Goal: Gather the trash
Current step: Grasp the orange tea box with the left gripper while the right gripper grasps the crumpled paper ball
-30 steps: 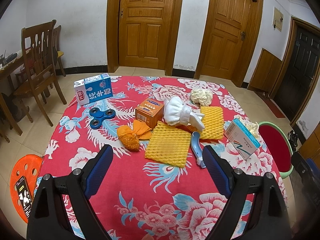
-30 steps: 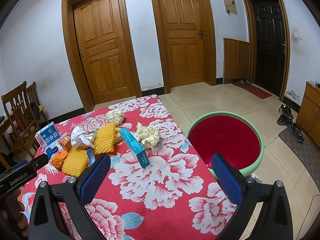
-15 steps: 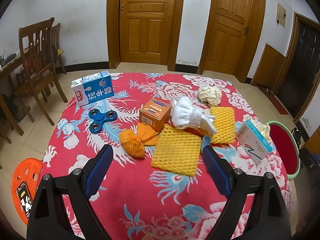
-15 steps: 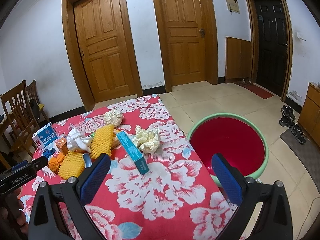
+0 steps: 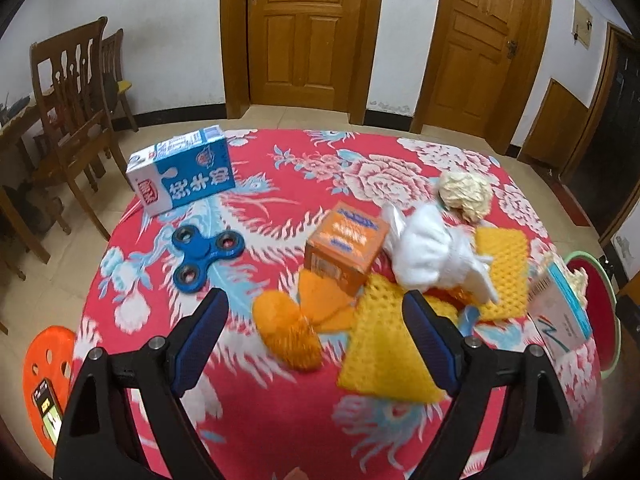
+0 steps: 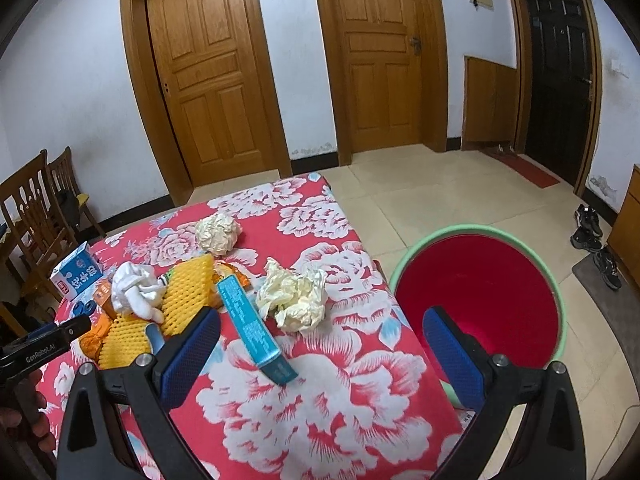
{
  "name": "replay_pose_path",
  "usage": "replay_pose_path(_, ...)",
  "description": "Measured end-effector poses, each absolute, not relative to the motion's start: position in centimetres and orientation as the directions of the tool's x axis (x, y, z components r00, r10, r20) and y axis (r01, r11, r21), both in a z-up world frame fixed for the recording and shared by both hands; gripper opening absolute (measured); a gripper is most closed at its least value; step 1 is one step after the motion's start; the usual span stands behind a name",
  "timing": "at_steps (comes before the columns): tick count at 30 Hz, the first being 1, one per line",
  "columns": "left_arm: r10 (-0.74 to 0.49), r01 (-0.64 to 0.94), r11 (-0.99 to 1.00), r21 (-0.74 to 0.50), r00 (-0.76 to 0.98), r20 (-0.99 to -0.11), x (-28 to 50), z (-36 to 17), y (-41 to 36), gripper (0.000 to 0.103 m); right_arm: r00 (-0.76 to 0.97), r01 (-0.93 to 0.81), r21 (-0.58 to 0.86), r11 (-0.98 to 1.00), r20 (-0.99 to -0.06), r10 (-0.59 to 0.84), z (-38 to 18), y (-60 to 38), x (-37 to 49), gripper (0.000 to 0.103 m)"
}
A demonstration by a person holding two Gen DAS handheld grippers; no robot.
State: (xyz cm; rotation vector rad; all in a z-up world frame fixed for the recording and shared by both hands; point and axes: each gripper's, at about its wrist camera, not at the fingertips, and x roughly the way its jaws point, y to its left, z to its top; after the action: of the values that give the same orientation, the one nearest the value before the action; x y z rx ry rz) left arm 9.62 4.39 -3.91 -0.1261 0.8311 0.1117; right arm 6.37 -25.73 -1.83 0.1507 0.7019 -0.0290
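Trash lies on a red floral table (image 5: 280, 420). In the left wrist view my left gripper (image 5: 316, 340) is open just above an orange mesh bundle (image 5: 290, 336), with a yellow foam net (image 5: 384, 344), an orange box (image 5: 346, 246) and a white cloth (image 5: 432, 252) beyond. In the right wrist view my right gripper (image 6: 320, 356) is open over the table's right edge. A teal box (image 6: 254, 326) and crumpled paper (image 6: 294, 294) lie ahead of it. A red basin with a green rim (image 6: 480, 300) sits on the floor at the right.
A blue milk carton (image 5: 184, 170) and blue fidget spinner (image 5: 206, 252) lie at the table's left. Another paper ball (image 6: 218, 232) sits farther back. Wooden chairs (image 5: 76, 92) stand left, an orange stool (image 5: 44, 368) with a phone below. Shoes (image 6: 596, 240) lie by the wall.
My left gripper has moved forward and down toward the orange bundle and foam net. My right gripper has drifted forward over the table edge. Both remain open.
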Motion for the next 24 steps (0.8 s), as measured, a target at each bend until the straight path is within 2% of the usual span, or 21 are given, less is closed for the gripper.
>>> replay_pose_path(4,0.051,-0.131,0.99,-0.049,0.663,-0.747,11.4,-4.3,4.4,0.088,0.752,0.08,0.116,0.99,-0.659,0.017,-2.3,-25.8,8.0,0.103)
replay_pose_path(9,0.017,-0.1,0.993,-0.062,0.638,-0.77,13.6,-5.3,4.4,0.079,0.72,0.082,0.117,0.99,-0.694,0.022,-3.3,-26.0,10.3,0.103)
replay_pose_path(17,-0.055,-0.048,0.993,-0.108,0.622,-0.781,15.3,-6.4,4.1,0.068,0.644,0.062,0.131,0.989,-0.763,0.061,-5.7,-25.4,12.8,0.084)
replay_pose_path(20,-0.082,-0.04,0.99,-0.134,0.609,-0.789,15.7,-6.9,4.2,0.059,0.62,0.05,0.146,0.988,-0.78,0.084,-6.3,-25.2,13.3,0.07)
replay_pose_path(24,-0.102,-0.034,0.987,-0.155,0.613,-0.784,15.7,-7.1,4.3,0.057,0.598,0.026,0.165,0.986,-0.793,0.117,-6.8,-24.8,13.7,0.06)
